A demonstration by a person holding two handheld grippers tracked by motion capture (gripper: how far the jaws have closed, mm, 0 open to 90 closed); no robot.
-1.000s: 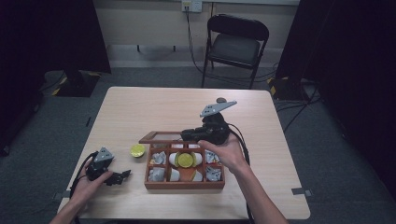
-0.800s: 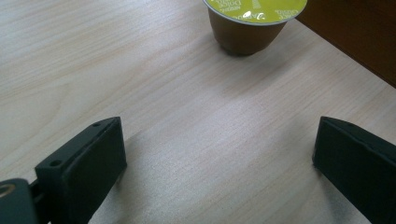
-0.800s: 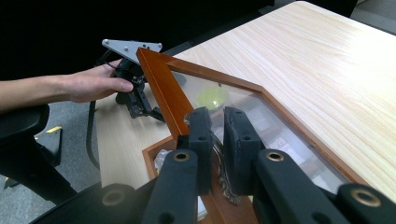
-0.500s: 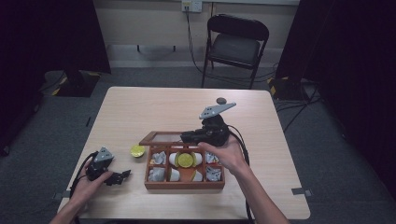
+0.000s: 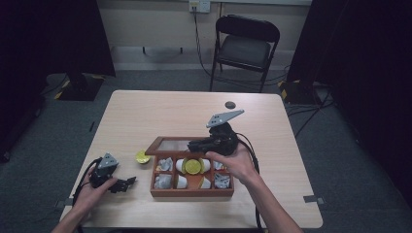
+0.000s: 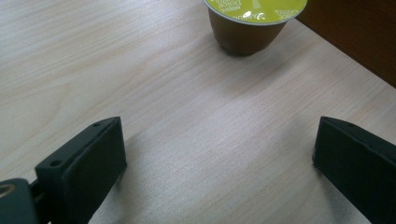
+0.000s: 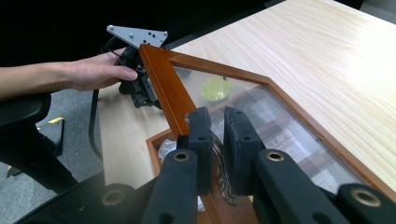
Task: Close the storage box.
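A wooden compartment box [image 5: 192,192] sits at the table's front middle, holding several silver packets and a yellow-lidded capsule [image 5: 193,166]. Its glass lid [image 5: 175,144] stands raised, tilted toward the far left. My right gripper [image 5: 195,144] is shut on the lid's brass clasp [image 7: 219,164], with the jaws [image 7: 217,126] pinching it at the wooden frame [image 7: 163,79]. A second capsule [image 5: 142,157] with a yellow-green foil top [image 6: 254,7] stands on the table left of the box. My left gripper [image 5: 127,183] rests open on the tabletop, and the capsule lies beyond its jaws [image 6: 219,158].
A small dark round object [image 5: 230,104] lies at the far side of the table [image 5: 160,114]. A black folding chair [image 5: 245,48] stands behind the table. The box's dark wooden side [image 6: 359,42] is just right of the loose capsule.
My right gripper has sunk slightly while holding the lid's clasp. The left gripper has stayed put.
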